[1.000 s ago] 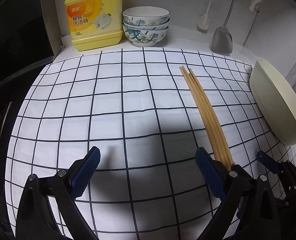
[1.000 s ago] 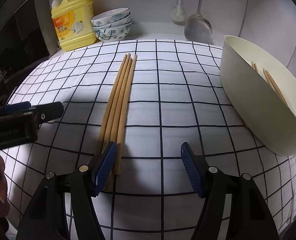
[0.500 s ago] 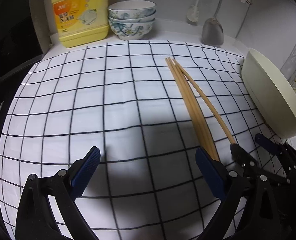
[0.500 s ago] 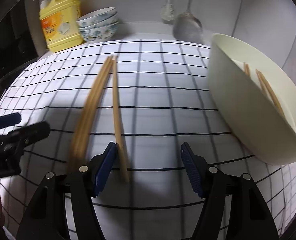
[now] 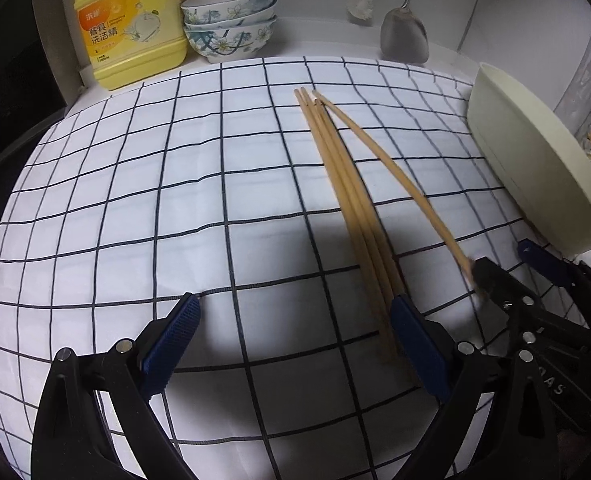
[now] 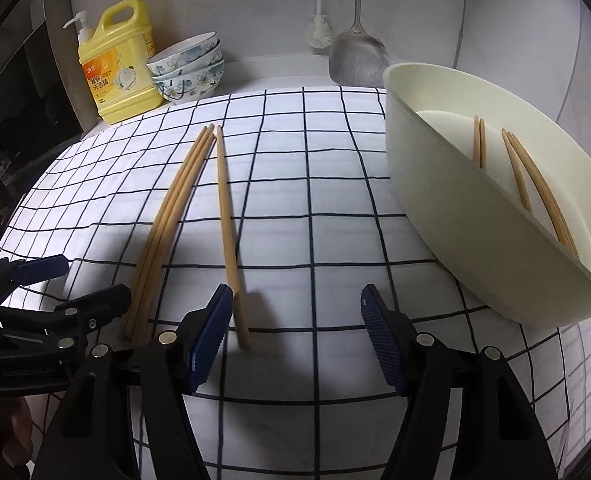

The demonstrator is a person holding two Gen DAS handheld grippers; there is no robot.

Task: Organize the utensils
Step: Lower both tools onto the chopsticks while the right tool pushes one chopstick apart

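Observation:
Three wooden chopsticks [image 5: 351,200] lie bundled on the checked cloth; they also show in the right wrist view [image 6: 167,216]. A fourth chopstick [image 6: 226,232] lies split off to their right, its near end beside my right gripper's left finger; it also shows in the left wrist view [image 5: 395,176]. My right gripper [image 6: 295,332] is open, low over the cloth. My left gripper [image 5: 291,344] is open and empty, with the bundle's near ends by its right finger. A cream bowl [image 6: 455,216] at the right holds several chopsticks [image 6: 535,184].
A yellow detergent jug [image 5: 127,28] and stacked floral bowls [image 5: 231,20] stand at the back left. A metal spatula [image 6: 357,60] and a brush [image 6: 319,32] hang on the back wall. The cream bowl's outer wall [image 5: 535,168] is at the right.
One chopstick has been pushed away from the bundle to the right, near end first. The right gripper moved right with it; the left gripper drew back a little.

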